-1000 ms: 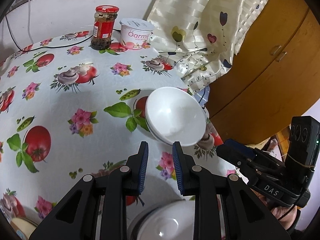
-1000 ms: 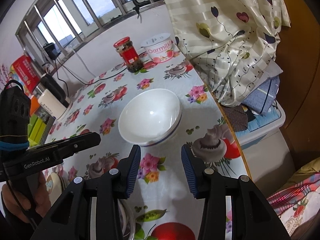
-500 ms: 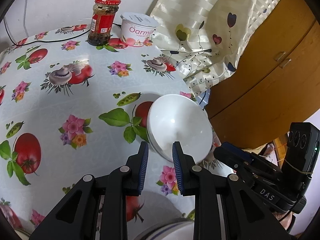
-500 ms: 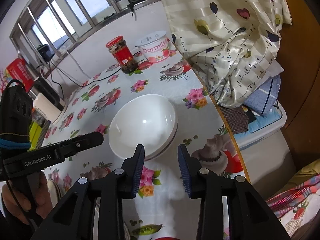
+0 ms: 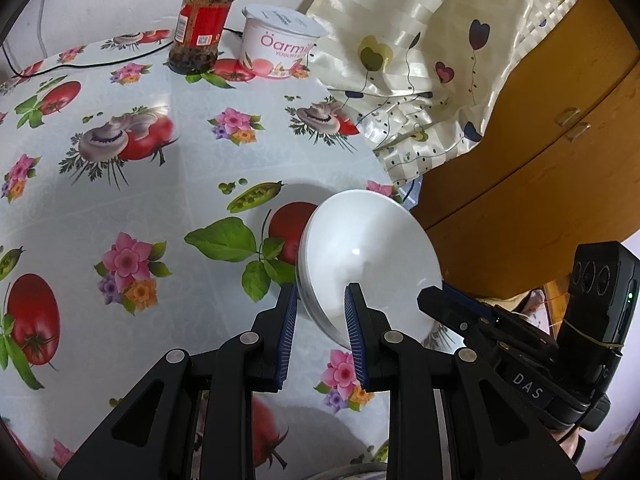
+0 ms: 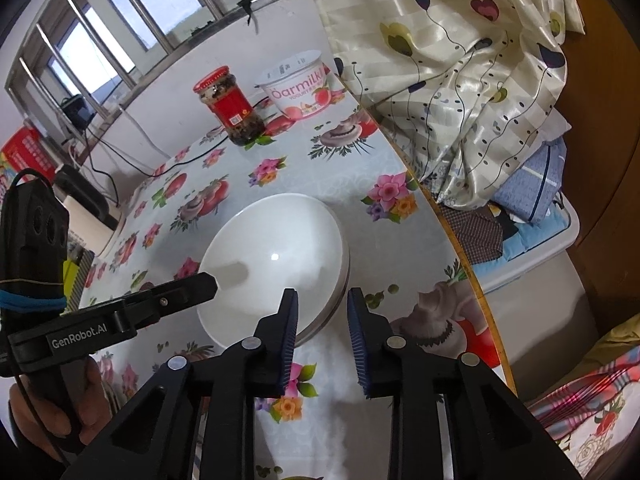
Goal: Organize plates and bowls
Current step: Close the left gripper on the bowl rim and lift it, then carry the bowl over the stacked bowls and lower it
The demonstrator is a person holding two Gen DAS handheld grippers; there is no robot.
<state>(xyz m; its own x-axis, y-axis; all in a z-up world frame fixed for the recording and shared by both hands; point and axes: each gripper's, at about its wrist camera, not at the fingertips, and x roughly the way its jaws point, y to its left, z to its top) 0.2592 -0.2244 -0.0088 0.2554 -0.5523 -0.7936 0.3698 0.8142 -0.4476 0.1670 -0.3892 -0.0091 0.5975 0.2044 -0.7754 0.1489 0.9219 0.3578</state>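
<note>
A stack of white bowls (image 5: 368, 264) stands on the flowered tablecloth near the table's right edge; it also shows in the right wrist view (image 6: 276, 268). My left gripper (image 5: 320, 300) is open, its fingers straddling the stack's near rim. My right gripper (image 6: 322, 300) is open, its fingers on either side of the stack's right rim. Each gripper shows in the other's view, the right one (image 5: 452, 304) and the left one (image 6: 192, 284). Another white dish (image 5: 352, 474) peeks in at the bottom of the left wrist view.
A red-lidded jar (image 5: 204, 20) and a yogurt tub (image 5: 280, 44) stand at the table's back. A cream curtain (image 6: 440, 60) hangs at the right, beside a wooden cabinet (image 5: 540, 152). Black cables (image 6: 132, 148) and boxes (image 6: 24, 152) lie at the left.
Both grippers moved forward to the bowl stack and now bracket its rim. The right gripper's jaws narrowed.
</note>
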